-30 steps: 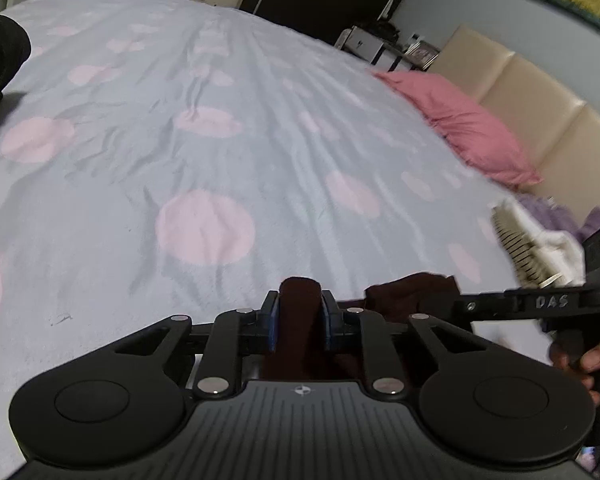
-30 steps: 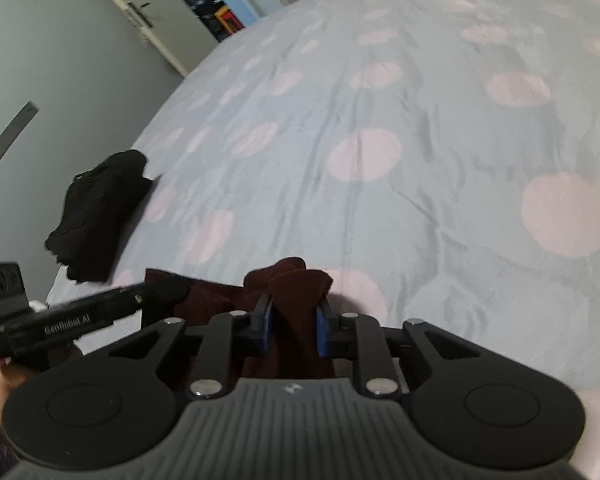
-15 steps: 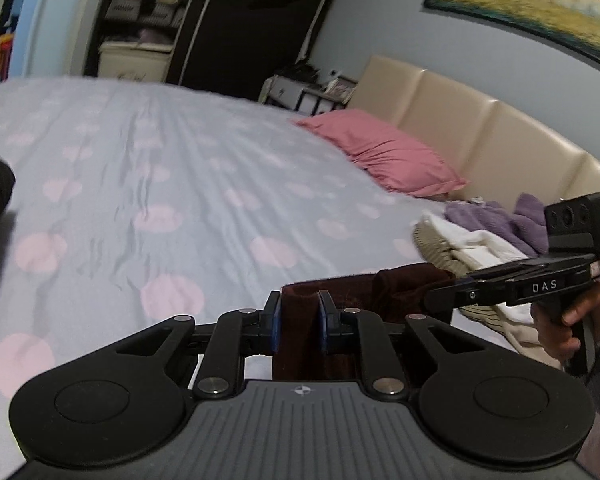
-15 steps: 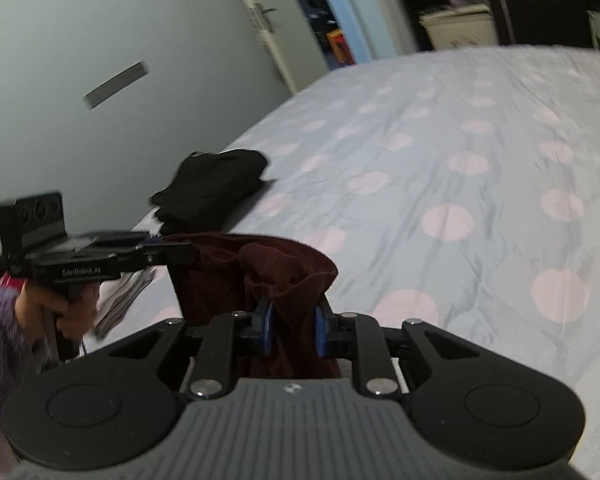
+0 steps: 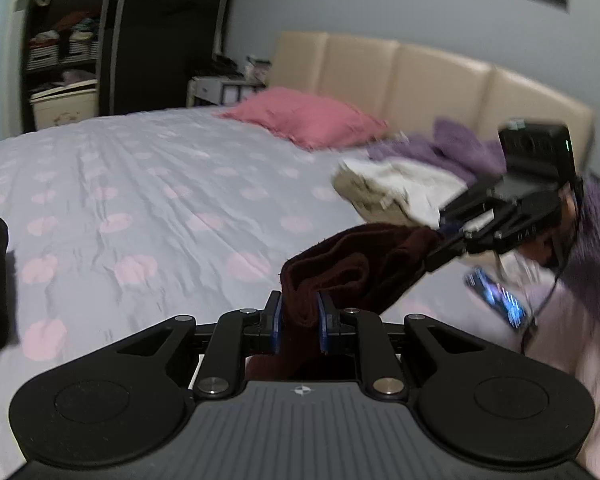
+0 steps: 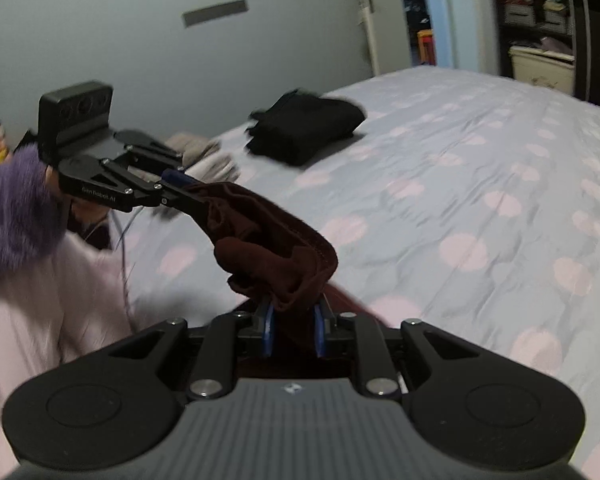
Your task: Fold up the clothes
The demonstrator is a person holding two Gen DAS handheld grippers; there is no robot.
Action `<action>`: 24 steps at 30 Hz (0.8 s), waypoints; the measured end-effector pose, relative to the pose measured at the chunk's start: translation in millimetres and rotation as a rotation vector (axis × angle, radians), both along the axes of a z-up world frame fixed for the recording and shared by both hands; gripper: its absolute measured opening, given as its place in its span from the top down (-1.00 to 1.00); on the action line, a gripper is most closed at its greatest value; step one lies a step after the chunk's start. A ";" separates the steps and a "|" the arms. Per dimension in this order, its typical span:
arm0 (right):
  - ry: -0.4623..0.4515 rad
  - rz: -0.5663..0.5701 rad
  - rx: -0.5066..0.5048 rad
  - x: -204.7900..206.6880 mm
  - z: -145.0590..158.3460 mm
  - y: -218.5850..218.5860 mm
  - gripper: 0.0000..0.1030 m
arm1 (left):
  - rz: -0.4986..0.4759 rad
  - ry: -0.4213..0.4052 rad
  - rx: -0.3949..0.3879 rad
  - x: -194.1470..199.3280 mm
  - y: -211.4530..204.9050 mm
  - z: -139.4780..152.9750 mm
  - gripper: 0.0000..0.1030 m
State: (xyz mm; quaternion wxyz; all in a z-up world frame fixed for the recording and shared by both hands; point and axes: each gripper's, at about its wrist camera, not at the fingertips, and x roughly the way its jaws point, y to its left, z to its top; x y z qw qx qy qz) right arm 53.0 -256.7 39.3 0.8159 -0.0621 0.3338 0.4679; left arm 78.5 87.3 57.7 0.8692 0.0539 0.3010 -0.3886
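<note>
A dark maroon garment hangs over a pale blue bedspread with pink dots, near a pink pillow, a beige headboard, purple and cream clothes, and a folded black pile.

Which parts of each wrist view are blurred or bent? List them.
Left wrist view: the right gripper, clothes pile and phone smear with motion; the headboard bows from fisheye. Right wrist view: the maroon garment is fairly sharp; the black folded clothes blur.

Bunched maroon garment above the bed
</note>
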 end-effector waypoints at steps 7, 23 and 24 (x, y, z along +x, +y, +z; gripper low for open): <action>0.057 0.067 -0.091 -47.3 -35.0 -1.7 0.59 | -0.106 0.063 0.144 -54.6 -13.3 -27.7 0.72; 0.005 0.211 -0.297 -89.0 -89.4 19.3 0.44 | -0.273 0.119 0.373 -107.5 -31.0 -83.7 0.71; 0.005 0.219 -0.306 -91.3 -89.8 19.7 0.41 | -0.279 0.125 0.381 -110.4 -31.4 -85.6 0.71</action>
